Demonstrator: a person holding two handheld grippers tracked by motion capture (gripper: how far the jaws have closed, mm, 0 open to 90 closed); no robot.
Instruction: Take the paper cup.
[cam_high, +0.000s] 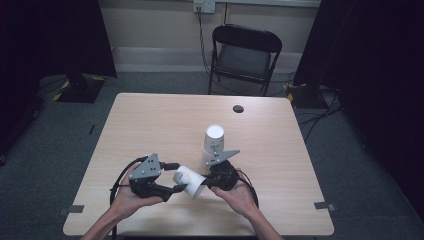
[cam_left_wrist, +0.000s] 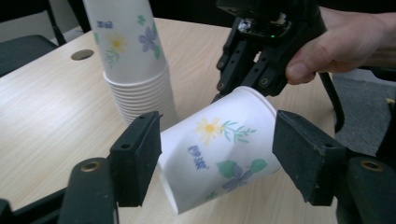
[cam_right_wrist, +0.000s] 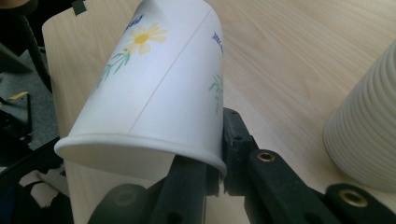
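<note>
A white paper cup (cam_high: 190, 181) printed with flowers lies tilted on its side between my two grippers, near the table's front edge. My right gripper (cam_right_wrist: 215, 154) is shut on the cup's (cam_right_wrist: 159, 93) rim, one jaw inside the mouth and one outside. My left gripper (cam_left_wrist: 219, 154) stands open, its jaws either side of the cup (cam_left_wrist: 219, 149) close to its walls. In the high view the left gripper (cam_high: 179, 189) is at the cup's base end and the right gripper (cam_high: 206, 179) at its mouth. A tall stack of matching cups (cam_high: 214, 145) stands upside down just behind.
The stack of cups (cam_left_wrist: 130, 60) rises close to the left jaw, and the same stack (cam_right_wrist: 364, 130) stands beside the right jaw. The wooden table (cam_high: 150, 120) has a dark round hole (cam_high: 238, 108) near its far edge. A black folding chair (cam_high: 245, 55) stands beyond the table.
</note>
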